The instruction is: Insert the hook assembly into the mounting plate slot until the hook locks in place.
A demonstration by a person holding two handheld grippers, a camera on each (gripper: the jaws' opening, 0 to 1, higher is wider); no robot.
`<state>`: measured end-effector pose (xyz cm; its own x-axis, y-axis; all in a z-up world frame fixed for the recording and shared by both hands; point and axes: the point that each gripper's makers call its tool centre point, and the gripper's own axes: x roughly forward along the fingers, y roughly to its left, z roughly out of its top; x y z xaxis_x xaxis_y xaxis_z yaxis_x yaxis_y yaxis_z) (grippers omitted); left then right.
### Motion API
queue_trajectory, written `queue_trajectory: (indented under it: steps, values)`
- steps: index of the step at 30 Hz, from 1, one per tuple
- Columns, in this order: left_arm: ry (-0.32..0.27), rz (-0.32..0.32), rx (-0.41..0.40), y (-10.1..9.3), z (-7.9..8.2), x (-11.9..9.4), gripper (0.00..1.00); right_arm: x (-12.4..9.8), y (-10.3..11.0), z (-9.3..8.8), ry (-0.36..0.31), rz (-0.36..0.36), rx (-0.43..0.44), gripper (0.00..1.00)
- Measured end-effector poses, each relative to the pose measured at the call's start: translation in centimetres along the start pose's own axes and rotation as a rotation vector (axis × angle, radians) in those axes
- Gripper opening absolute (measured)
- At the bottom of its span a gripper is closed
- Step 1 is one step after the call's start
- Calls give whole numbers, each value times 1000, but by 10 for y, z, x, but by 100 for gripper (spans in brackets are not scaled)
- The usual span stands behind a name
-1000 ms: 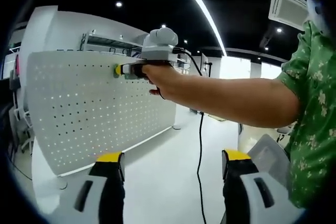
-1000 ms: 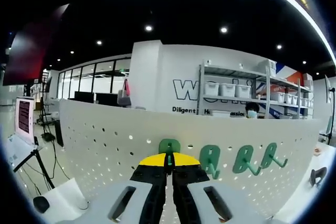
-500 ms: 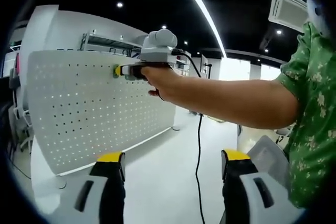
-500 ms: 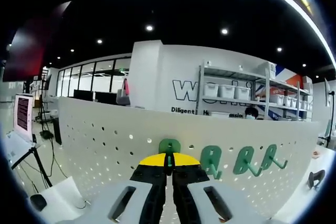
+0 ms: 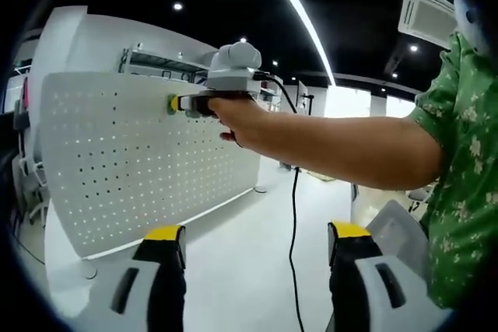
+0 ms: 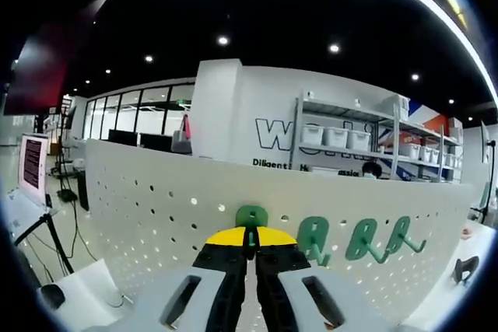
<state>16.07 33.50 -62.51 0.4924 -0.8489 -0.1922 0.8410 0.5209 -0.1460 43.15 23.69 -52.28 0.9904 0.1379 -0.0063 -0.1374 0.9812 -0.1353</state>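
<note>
Right gripper view has the right gripper (image 6: 249, 248) coming up from the bottom centre, its yellow-tipped fingers (image 6: 231, 236) pressed together with just a sliver of gap, pinched on a green hook (image 6: 250, 218) that sits right against the white perforated mounting plate (image 6: 156, 207). The hook's rounded top pokes out just above the fingertips, dead centre in the lower half of the frame, so it's up at the plate face, though I can't tell if it's fully seated in a slot. To the right of it, three more green hooks (image 6: 359, 240) hang in a row on the same plate, running off toward the right edge. Behind the plate there's a white wall with lettering and a shelf rack (image 6: 350, 138) with white bins, upper right. A monitor on a stand (image 6: 33, 180) sits at the far left. Left gripper view: the left gripper (image 5: 253, 242) is at the bottom of the frame, fingers spread wide apart and holding nothing. Across the middle a person's bare arm (image 5: 334, 145) reaches from the right, in a green patterned sleeve (image 5: 463, 169), holding the right gripper up at the plate in the upper left, with a bit of green visible at its tip. A black cable (image 5: 296, 223) hangs down from it.
</note>
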Motion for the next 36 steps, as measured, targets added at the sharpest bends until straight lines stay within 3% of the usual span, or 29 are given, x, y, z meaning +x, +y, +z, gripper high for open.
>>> queue_trajectory:
  steps: [28, 31, 36]
  values:
    - [12, -12, 4, -1, -3, 2, 76, 1, -1, -4, 7, -10, 17, 1]
    - [12, -13, 5, -1, -3, 3, 76, 1, 0, -4, 13, -25, -31, 1]
    - [14, -16, 7, -2, -3, 3, 76, 2, 0, -4, 22, -28, -38, 1]
